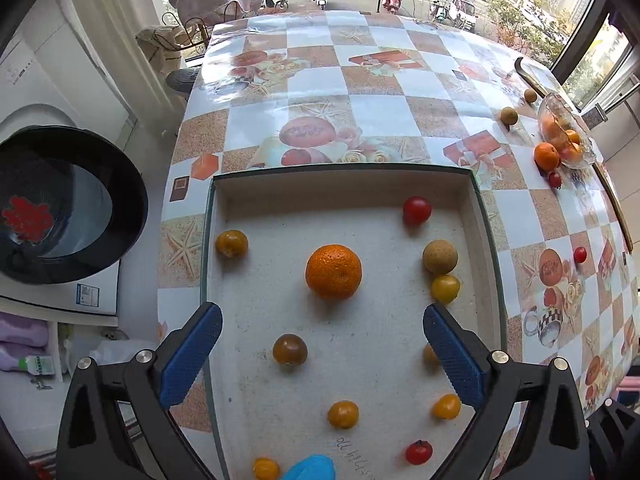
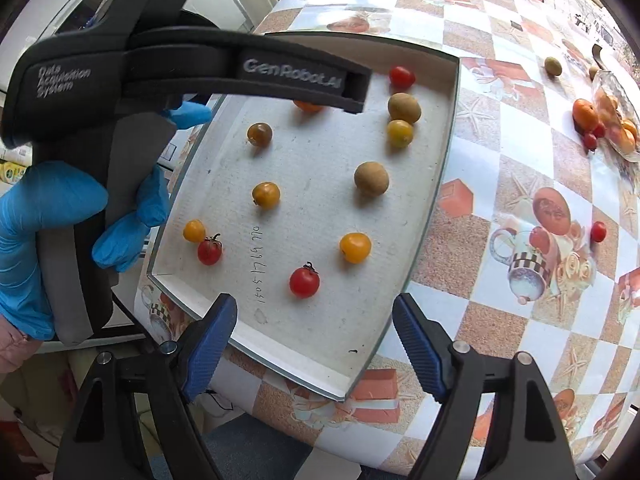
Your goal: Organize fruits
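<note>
Both the left hand-held gripper and right hand-held gripper gape wide and hold nothing above the tray, which already has about a dozen fruits, while beyond it several wait around the glass dish.

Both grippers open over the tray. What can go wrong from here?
1. The orange is round and sits loose in the white tray; a poorly centred pinch by the left gripper may send it rolling.
2. The yellow tomato touches the brown fruit; grabbing one likely nudges the other.
3. A loose red tomato could roll off the table.
</note>
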Demonstrator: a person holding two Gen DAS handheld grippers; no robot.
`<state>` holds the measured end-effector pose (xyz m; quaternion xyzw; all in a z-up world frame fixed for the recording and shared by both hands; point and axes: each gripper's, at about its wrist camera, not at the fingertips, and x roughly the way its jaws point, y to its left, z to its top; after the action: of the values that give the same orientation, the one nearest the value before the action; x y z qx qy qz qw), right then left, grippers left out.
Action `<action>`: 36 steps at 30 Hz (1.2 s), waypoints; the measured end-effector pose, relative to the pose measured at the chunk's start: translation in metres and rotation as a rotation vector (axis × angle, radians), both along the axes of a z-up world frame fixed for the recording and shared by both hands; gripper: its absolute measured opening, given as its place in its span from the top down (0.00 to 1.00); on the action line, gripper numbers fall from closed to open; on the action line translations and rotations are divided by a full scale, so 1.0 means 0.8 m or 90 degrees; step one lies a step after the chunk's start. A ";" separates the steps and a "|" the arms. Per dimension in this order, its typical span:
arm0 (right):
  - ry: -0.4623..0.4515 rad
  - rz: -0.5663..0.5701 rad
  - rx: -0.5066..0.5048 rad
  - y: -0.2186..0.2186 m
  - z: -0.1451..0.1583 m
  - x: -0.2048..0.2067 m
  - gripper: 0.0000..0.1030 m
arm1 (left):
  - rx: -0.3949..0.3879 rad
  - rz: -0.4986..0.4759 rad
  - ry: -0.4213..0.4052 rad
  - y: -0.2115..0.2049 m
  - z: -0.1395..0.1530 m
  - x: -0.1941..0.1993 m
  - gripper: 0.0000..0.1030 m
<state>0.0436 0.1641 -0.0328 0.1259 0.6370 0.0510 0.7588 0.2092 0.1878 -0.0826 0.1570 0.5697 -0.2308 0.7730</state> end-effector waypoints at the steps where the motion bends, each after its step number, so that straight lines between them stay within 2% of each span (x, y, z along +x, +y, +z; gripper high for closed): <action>1: 0.002 -0.007 -0.003 -0.007 0.004 -0.003 0.16 | 0.001 0.003 0.000 0.005 0.006 -0.003 0.02; 5: 0.012 -0.045 -0.021 -0.028 0.016 -0.013 0.07 | 0.005 0.030 -0.030 0.029 0.034 -0.022 0.02; 9: 0.006 -0.088 -0.053 -0.052 0.033 -0.012 0.07 | 0.038 0.063 -0.063 0.051 0.058 -0.049 0.02; 12: -0.002 -0.099 -0.080 -0.063 0.046 -0.009 0.07 | 0.069 0.072 -0.053 0.062 0.065 -0.070 0.02; 14: -0.003 -0.098 -0.095 -0.063 0.050 -0.004 0.07 | 0.071 0.072 -0.033 0.068 0.065 -0.084 0.02; 19: 0.000 -0.081 -0.095 -0.065 0.063 0.000 0.07 | 0.073 0.090 0.009 0.082 0.067 -0.117 0.02; 24: -0.008 -0.021 -0.122 -0.058 0.080 -0.001 0.07 | 0.084 0.122 0.034 0.086 0.071 -0.142 0.02; 31: -0.026 0.048 -0.144 -0.050 0.095 -0.006 0.07 | 0.091 0.156 0.015 0.082 0.084 -0.152 0.02; 36: -0.036 0.061 -0.140 -0.051 0.101 -0.003 0.07 | 0.097 0.162 0.000 0.078 0.093 -0.153 0.02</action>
<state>0.0415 0.1232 0.0482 0.0097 0.6223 0.0206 0.7824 0.0865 0.2506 -0.0079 0.1418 0.6008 -0.0868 0.7819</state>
